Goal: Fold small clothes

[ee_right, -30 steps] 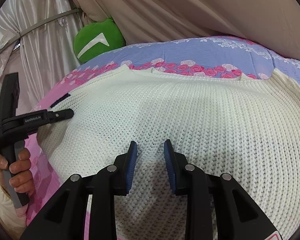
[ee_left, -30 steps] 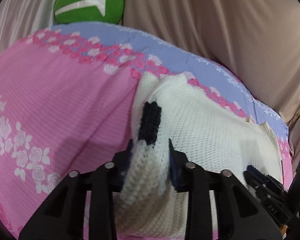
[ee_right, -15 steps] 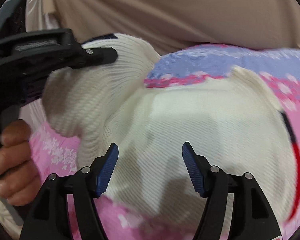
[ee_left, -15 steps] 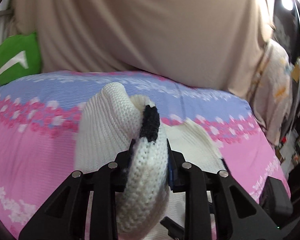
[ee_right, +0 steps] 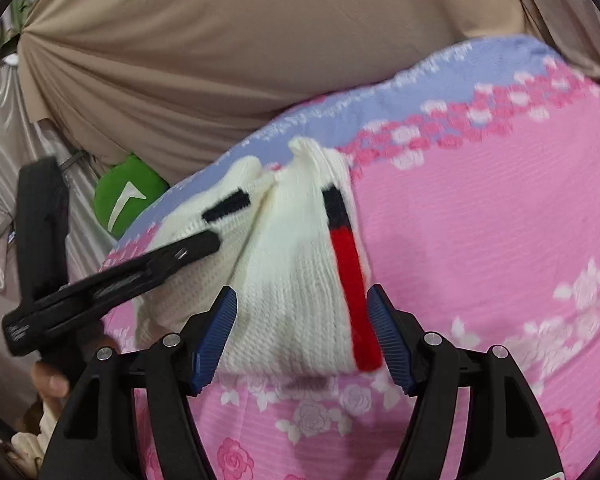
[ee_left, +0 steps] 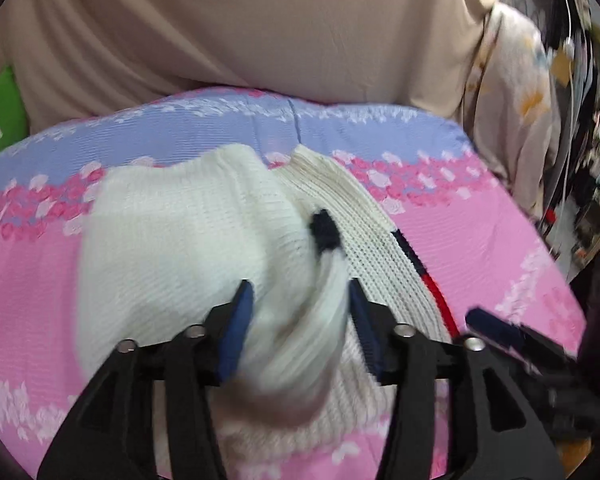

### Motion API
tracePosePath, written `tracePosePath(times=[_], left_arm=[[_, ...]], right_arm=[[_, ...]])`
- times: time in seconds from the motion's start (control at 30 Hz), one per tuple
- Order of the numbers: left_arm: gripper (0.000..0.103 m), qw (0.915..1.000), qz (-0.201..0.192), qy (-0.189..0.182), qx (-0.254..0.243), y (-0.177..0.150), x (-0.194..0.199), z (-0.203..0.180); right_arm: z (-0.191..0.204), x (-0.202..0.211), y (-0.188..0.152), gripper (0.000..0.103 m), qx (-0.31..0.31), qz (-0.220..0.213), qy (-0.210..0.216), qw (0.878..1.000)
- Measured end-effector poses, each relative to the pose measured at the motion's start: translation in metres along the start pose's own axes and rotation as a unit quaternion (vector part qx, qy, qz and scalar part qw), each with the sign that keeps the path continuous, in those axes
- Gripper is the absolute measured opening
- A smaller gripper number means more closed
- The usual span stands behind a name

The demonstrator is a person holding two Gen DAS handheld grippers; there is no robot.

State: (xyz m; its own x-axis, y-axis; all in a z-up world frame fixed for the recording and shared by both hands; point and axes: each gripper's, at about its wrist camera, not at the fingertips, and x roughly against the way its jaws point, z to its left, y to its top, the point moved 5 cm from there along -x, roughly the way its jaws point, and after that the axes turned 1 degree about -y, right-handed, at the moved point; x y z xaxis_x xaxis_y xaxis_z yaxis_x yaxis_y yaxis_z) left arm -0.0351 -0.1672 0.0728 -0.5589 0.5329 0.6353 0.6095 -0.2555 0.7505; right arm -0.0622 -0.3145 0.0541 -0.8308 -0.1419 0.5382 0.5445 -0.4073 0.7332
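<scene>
A small cream knit sweater with a black and red stripe lies folded over on the pink floral bedspread. It also shows in the left wrist view, where a blurred fold of it with a black patch sits between the parted fingers of my left gripper. In the right wrist view my left gripper's fingers rest on the sweater's left edge. My right gripper is open wide, its blue pads either side of the sweater's near edge.
A beige curtain hangs behind the bed. A green cushion sits at the bed's far left corner. The bedspread has a lavender band along its far edge. Hanging clothes and clutter stand to the right of the bed.
My left gripper carried the sweater's left side up and over to the right, and its jaws have parted. My right gripper opened and drew back to the near edge.
</scene>
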Motion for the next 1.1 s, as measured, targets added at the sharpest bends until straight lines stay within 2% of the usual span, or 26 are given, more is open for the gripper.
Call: tracePosePath(times=[0.03,0.1,0.17,0.23,0.33,0.47,0.5,0.53,0.57,0.6,0.67,0.73,0.8,0.9,0.93,1.0,1.03,1.1], left_arm=[[0.062,0.9999,-0.01,0.0,0.006,-0.005,0.014,0.006],[0.063,0.9997,-0.018,0.008,0.014,-0.014,0.032,0.019],[0.071,0.9994,-0.017,0.025,0.017,-0.029,0.045,0.034],[0.072,0.9984,-0.009,0.053,0.018,-0.04,0.049,0.046],[0.073,0.9975,0.005,0.064,0.028,-0.057,0.049,0.058],[0.074,0.9962,0.025,0.078,0.031,-0.07,0.035,0.065],[0.074,0.9957,0.029,0.083,0.03,-0.071,0.031,0.066],[0.073,0.9952,0.035,0.085,0.032,-0.073,0.025,0.069],[0.073,0.9951,0.04,0.084,0.035,-0.074,0.02,0.07],[0.073,0.9947,0.046,0.083,0.039,-0.076,0.017,0.072],[0.073,0.9937,0.052,0.086,0.05,-0.078,0.015,0.077],[0.073,0.994,0.05,0.083,0.051,-0.077,0.016,0.077],[0.073,0.9943,0.05,0.081,0.048,-0.078,0.015,0.076],[0.073,0.9935,0.061,0.084,0.048,-0.082,0.006,0.075],[0.073,0.9933,0.061,0.086,0.048,-0.084,0.004,0.074],[0.071,0.9941,0.055,0.084,0.04,-0.083,0.009,0.069],[0.071,0.9949,0.048,0.079,0.039,-0.082,0.015,0.066],[0.071,0.9966,0.033,0.067,0.035,-0.078,0.034,0.061]], right_arm=[[0.006,-0.001,0.01,0.07,0.006,-0.004,0.014,1.0],[0.02,-0.006,0.027,0.075,0.015,-0.004,0.037,0.999],[0.033,-0.02,0.039,0.083,0.028,0.006,0.045,0.999],[0.05,-0.043,0.046,0.085,0.048,0.028,0.052,0.997],[0.066,-0.085,0.048,0.085,0.053,0.079,0.056,0.994],[0.077,-0.129,0.037,0.085,0.077,0.128,0.016,0.989],[0.08,-0.137,0.035,0.073,0.082,0.132,0.017,0.988],[0.082,-0.14,0.033,0.047,0.085,0.136,0.023,0.987],[0.085,-0.138,0.034,0.035,0.084,0.133,0.034,0.987],[0.086,-0.13,0.038,0.028,0.078,0.12,0.052,0.988],[0.082,-0.096,0.054,0.025,0.05,0.069,0.111,0.99],[0.063,-0.067,0.063,0.024,0.018,0.029,0.13,0.991],[0.03,-0.054,0.059,0.024,-0.014,0.01,0.098,0.995],[-0.022,-0.082,0.032,0.026,-0.054,0.072,0.042,0.995],[-0.034,-0.09,0.021,0.026,-0.066,0.084,0.047,0.993],[-0.04,-0.08,0.019,0.029,-0.087,0.07,0.081,0.99],[-0.037,-0.071,0.02,0.036,-0.079,0.064,0.082,0.991],[-0.03,-0.051,0.023,0.044,-0.049,0.038,0.056,0.997]])
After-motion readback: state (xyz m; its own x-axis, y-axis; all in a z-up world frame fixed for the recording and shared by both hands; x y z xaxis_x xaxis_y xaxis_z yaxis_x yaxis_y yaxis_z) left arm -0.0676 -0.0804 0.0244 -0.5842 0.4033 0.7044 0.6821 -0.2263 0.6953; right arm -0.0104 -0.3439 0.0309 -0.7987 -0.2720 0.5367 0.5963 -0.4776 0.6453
